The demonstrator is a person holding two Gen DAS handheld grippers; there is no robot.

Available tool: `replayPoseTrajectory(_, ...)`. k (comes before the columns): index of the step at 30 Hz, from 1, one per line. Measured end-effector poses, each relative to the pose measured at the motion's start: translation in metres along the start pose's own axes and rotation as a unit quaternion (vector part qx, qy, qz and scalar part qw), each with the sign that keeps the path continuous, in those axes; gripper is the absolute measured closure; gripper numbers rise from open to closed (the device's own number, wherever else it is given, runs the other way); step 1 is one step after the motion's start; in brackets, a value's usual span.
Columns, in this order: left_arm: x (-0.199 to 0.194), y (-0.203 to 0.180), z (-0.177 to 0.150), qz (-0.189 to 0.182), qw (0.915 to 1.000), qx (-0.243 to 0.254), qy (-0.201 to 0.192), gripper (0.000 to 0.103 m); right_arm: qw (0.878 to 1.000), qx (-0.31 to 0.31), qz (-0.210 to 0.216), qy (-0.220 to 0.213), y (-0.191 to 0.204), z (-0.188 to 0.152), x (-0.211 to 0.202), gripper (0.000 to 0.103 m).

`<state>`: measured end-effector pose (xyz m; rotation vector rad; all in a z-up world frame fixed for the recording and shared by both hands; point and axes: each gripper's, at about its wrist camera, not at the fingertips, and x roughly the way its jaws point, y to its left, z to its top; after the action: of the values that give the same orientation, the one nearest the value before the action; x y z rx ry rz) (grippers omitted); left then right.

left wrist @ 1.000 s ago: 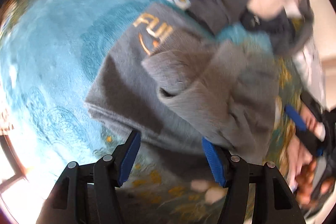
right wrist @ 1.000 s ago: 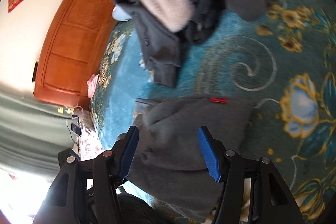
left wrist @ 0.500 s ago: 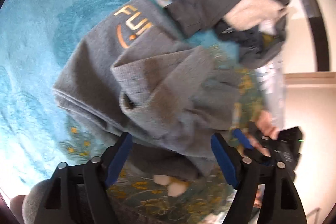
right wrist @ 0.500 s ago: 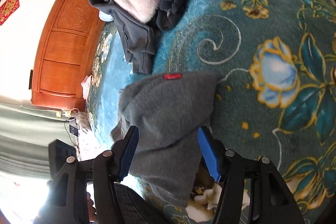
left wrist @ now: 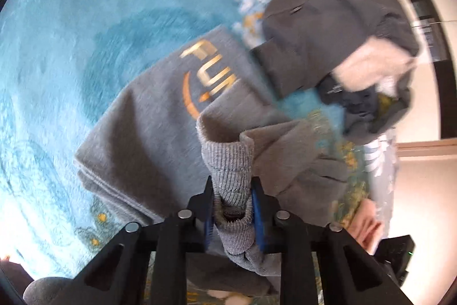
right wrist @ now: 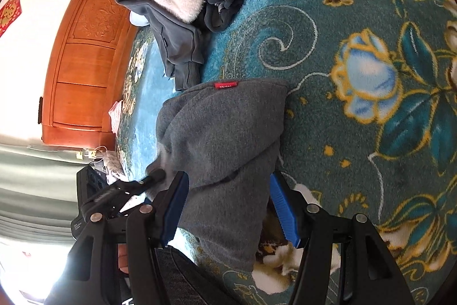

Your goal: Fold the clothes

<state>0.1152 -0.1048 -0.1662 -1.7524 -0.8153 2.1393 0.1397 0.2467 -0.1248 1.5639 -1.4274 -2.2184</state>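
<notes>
Since half a second earlier, our left tongs point(left wrist: 232, 207) had clenched on the ribbed cuff point(left wrist: 228, 162) of the grey fleece sweatshirt point(right wrist: 222, 139) lying part-folded on the teal floral bedspread point(right wrist: 357, 19). Right tongs point(right wrist: 228, 205) stood released astride it. Next we judged the sleeve needed laying across.

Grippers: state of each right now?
Left gripper: closed on the grey sweatshirt's ribbed cuff.
Right gripper: open, jaws either side of the grey sweatshirt, holding nothing.
</notes>
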Motion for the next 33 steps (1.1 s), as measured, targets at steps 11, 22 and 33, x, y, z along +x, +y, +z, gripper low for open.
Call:
replayPoseTrajectory(11, -0.016, 0.065, 0.017, 0.057, 0.9932, -0.101, 0.008, 0.081, 1.000, 0.002, -0.003, 0.007, -0.001, -0.003, 0.008, 0.043)
replayPoseTrajectory(22, -0.048, 0.059, 0.009, 0.025, 0.9973, -0.057, -0.040, 0.055, 1.000, -0.030, 0.005, 0.003, 0.020, -0.002, 0.013, 0.043)
replayPoseTrajectory(33, 0.002, 0.015, 0.051, 0.035, 0.9967, 0.073, 0.006, 0.049, 1.000, -0.021, -0.003, 0.011, 0.011, -0.007, 0.018, 0.043)
